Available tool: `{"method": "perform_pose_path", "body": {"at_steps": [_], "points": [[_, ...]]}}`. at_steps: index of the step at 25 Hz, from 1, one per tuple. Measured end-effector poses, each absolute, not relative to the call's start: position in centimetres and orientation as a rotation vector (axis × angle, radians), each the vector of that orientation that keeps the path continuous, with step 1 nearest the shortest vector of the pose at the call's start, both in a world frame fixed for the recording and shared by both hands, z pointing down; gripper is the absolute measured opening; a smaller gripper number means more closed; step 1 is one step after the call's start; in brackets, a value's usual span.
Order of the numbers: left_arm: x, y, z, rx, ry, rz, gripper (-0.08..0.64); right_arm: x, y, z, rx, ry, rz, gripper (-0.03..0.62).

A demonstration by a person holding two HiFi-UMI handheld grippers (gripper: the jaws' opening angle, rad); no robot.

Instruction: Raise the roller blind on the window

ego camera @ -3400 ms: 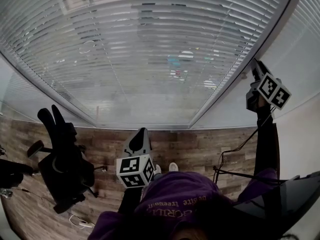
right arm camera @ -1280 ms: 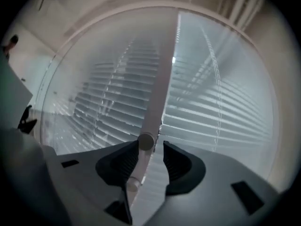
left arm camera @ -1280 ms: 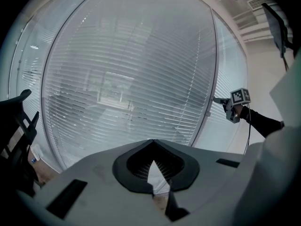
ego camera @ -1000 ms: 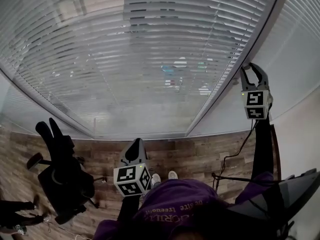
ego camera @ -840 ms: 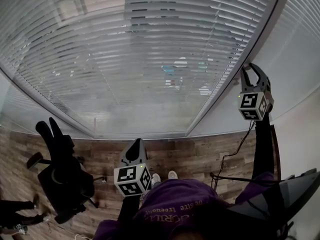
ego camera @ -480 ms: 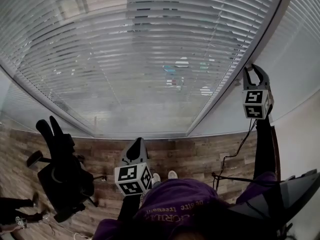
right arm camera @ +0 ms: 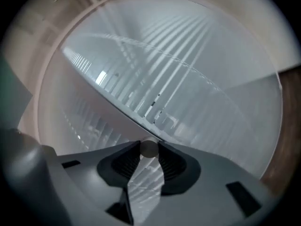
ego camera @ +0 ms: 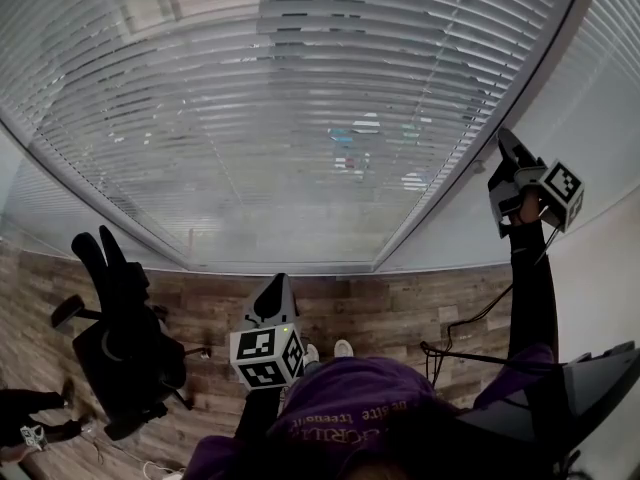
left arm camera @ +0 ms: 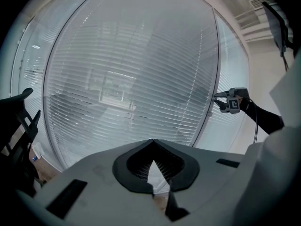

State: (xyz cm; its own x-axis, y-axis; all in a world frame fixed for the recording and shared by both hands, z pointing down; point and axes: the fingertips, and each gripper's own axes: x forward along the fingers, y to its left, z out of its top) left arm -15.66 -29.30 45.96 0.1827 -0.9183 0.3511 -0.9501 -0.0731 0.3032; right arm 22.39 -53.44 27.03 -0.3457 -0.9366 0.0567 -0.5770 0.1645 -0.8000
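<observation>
An office chair (ego camera: 120,348) stands on the floor (ego camera: 400,313) at the left. The right gripper (ego camera: 508,146), just closing, grips a pale rod (right arm camera: 149,149). The left gripper (ego camera: 276,288) has its jaws together. The blind (ego camera: 300,98) is lowered.

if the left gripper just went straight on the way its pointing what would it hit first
Most likely the slatted blind on the window, probably its lower part. Nothing shows between the left gripper and the blind, though how far off it hangs is hard to judge from these views.

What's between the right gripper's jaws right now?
A small round knob, by the window frame; the right gripper's jaws have just been closing on it. Its mounting is hidden behind it.
</observation>
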Motion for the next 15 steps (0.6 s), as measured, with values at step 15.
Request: {"method": "perform_pose_path", "body": {"at_steps": [15], "points": [[-16.56,-28.67,46.37,1.973,-1.776,0.092,0.000,22.72,-53.28,28.13,-0.534,1.094,-1.405,0.124]]}}
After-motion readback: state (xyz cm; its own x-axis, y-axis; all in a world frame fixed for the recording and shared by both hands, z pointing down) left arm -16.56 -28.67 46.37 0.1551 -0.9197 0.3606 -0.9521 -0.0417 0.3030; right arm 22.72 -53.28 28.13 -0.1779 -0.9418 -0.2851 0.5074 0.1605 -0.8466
